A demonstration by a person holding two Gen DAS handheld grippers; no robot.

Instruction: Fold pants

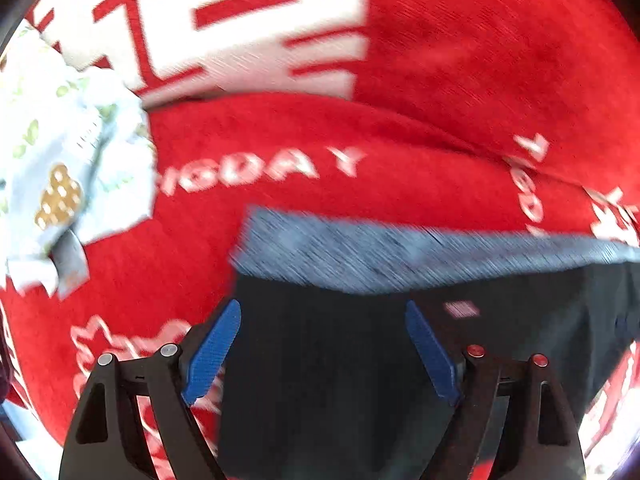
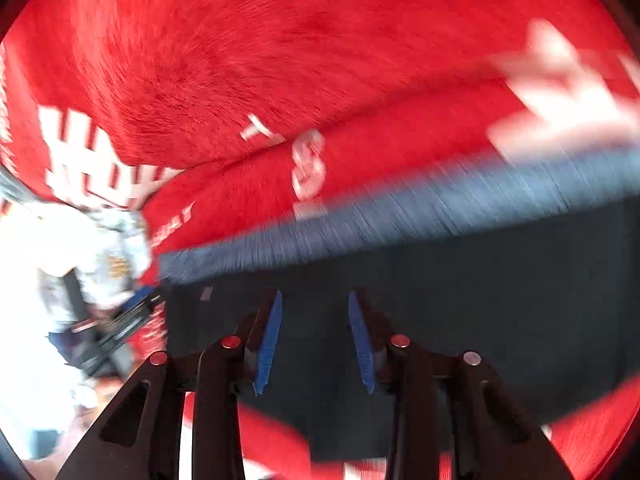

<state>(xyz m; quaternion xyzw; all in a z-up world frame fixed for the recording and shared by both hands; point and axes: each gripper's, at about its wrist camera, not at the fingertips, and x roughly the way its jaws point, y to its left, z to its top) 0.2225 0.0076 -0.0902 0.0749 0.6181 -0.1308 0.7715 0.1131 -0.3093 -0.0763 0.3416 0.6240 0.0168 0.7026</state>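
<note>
Dark navy pants [image 1: 340, 360] with a grey-blue waistband [image 1: 400, 256] lie flat on a red blanket [image 1: 480, 60]. My left gripper [image 1: 322, 316] is open above the pants near the waistband's left end, its blue pads [image 1: 214, 352] wide apart and empty. In the right wrist view the same pants [image 2: 480, 300] and waistband [image 2: 400, 216] fill the lower half. My right gripper [image 2: 315, 300] is open over the dark fabric just below the waistband, blue pads [image 2: 270, 344] apart and empty. The left gripper [image 2: 120, 320] shows blurred at that view's left.
The red blanket [image 2: 280, 40] has white lettering and folds across the middle. A crumpled light-blue patterned cloth [image 1: 60, 160] lies at the left of the pants; it also shows in the right wrist view [image 2: 92, 264]. Both views are motion-blurred.
</note>
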